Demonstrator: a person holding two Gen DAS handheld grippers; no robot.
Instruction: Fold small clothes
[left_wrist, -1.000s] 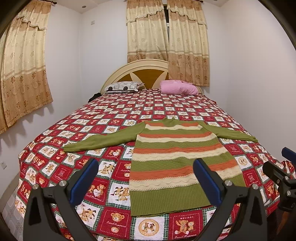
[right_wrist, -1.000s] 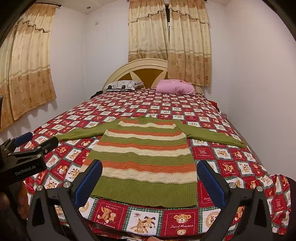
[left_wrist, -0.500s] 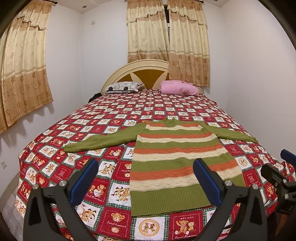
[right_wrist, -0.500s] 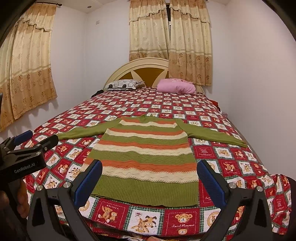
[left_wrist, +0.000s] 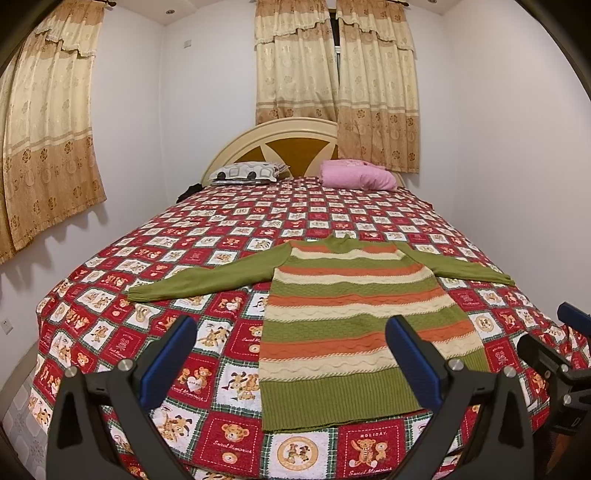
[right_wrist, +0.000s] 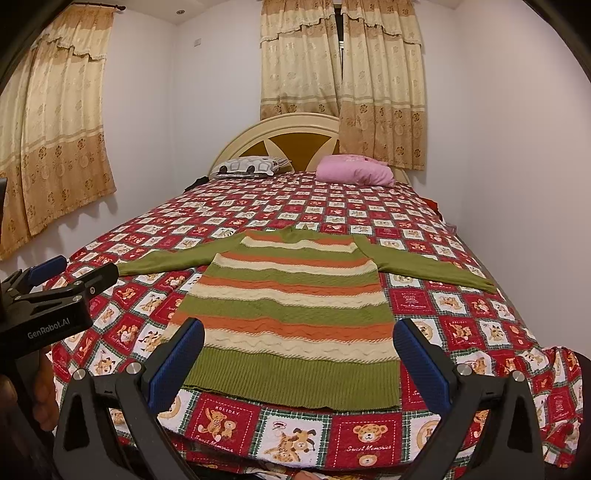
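A small knitted sweater (left_wrist: 354, 325) (right_wrist: 295, 314), striped green, orange and cream, lies flat on the bed with both green sleeves spread out to the sides and its hem toward me. My left gripper (left_wrist: 291, 347) hovers above the foot of the bed, near the hem's left part, open and holding nothing. My right gripper (right_wrist: 299, 354) hangs over the hem, wide open and empty too. The left gripper (right_wrist: 70, 275) also shows at the left edge of the right wrist view, and the right gripper (left_wrist: 554, 332) at the right edge of the left wrist view.
The bed carries a red patchwork quilt (left_wrist: 229, 229) (right_wrist: 461, 325) with teddy bear squares. A grey patterned pillow (left_wrist: 245, 171) and a pink pillow (left_wrist: 354, 175) lie by the headboard. White walls close in on both sides, with curtains behind and at left.
Both grippers have drifted slightly; the sweater sits a touch lower in the right wrist view. The sweater itself has not moved and both grippers stay open.
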